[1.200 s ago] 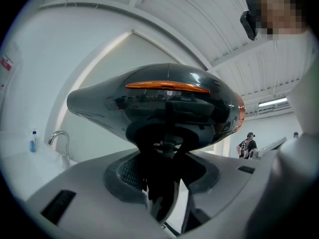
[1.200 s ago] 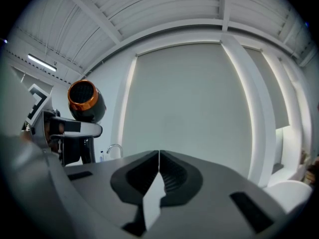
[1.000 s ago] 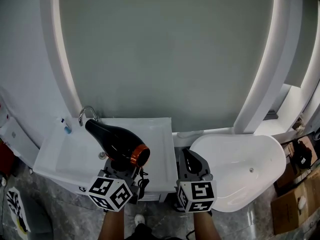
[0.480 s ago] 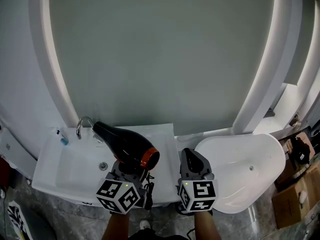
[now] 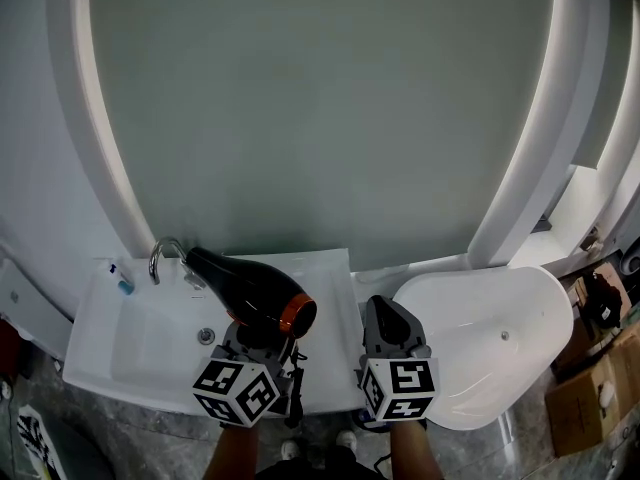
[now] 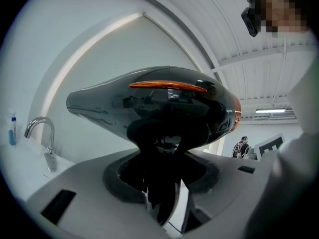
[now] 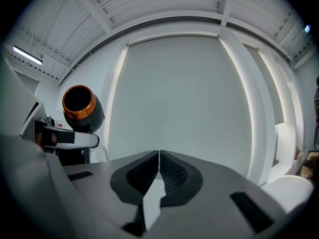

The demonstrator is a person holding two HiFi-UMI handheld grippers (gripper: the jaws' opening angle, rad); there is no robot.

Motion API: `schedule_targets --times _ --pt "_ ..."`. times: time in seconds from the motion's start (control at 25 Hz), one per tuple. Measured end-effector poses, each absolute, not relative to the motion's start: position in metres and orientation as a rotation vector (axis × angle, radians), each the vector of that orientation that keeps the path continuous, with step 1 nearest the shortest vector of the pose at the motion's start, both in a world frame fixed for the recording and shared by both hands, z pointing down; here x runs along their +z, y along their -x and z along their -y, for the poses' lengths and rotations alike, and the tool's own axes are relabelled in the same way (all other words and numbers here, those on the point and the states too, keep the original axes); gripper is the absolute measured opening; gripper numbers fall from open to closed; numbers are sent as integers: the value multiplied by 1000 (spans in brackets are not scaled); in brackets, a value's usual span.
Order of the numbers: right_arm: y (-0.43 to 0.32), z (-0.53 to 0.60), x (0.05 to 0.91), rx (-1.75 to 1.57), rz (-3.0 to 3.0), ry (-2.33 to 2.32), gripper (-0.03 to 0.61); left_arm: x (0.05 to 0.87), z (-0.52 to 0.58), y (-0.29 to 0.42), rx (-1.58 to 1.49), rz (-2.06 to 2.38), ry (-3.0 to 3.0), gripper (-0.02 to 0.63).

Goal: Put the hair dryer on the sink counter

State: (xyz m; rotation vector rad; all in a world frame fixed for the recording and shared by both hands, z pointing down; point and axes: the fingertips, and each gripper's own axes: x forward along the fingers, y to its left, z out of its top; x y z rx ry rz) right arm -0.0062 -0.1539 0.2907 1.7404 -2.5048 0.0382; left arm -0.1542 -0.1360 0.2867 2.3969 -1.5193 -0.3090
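head view: the dryer (image 5: 250, 290) sits in the left tongs (image 5: 260, 340), gripped by its handle, nozzle toward the faucet (image 5: 163, 254) and orange end toward us. over the last second it has slid a little to the right, away from the faucet, and then nearly stopped. we judge it is being carried to a spot and is not yet set down. it hangs over the right side of the basin, with the bare strip of desk (image 5: 333, 353) just beside it. the right tongs (image 5: 386, 320) hover between the desk and the tub (image 5: 480, 333). a small blue item (image 5: 123, 283) lies at the far left corner, well apart.

left gripper view: the left tongs (image 6: 159, 188) are clenched on the black handle, and the dryer (image 6: 159, 101) fills the frame above them. the faucet (image 6: 41, 132) stands off to the left. the cord seems to dangle below and could snag.

right gripper view: the right tongs (image 7: 158, 169) are pressed together, holding nothing. the dryer (image 7: 79, 105) shows at the left, orange ring facing us. nothing blocks the desk strip.
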Motion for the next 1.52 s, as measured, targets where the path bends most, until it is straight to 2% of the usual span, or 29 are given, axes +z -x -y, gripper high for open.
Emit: schedule_targets --times 0.52,1.52 --pt "-19 195 306 112 2575 -1644 21 299 167 127 -248 1621 -2332 176" --pt "-37 256 403 334 2494 -1525 21 392 241 109 -96 1621 -2156 176"
